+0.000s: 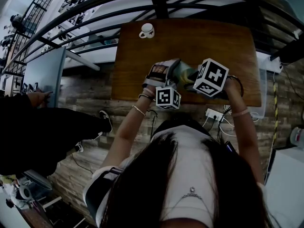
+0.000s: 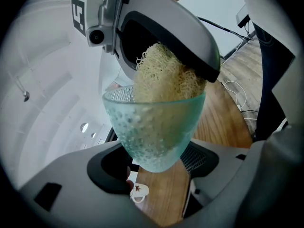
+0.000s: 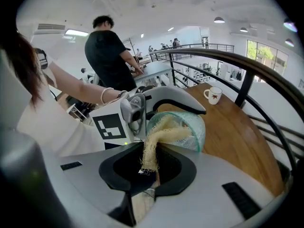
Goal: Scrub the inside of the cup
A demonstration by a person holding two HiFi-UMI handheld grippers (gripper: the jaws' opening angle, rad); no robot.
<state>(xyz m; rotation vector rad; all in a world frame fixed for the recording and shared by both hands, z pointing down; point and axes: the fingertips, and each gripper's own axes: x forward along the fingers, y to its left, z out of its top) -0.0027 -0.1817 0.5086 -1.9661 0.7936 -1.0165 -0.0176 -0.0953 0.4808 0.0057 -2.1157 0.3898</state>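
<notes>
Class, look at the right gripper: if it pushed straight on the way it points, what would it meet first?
Probably the cup. The right gripper has its scrubber in the cup's mouth, so rim or inner wall comes first.

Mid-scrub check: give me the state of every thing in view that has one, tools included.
glass cup: held above the table, mesh scrubber stuffed in its mouth.
mesh scrubber: one end inside the cup, other end pinched.
left tool: shut on the glass cup's lower part.
right tool: shut on the mesh scrubber.
white mug: upright at the table's far end, untouched.
</notes>
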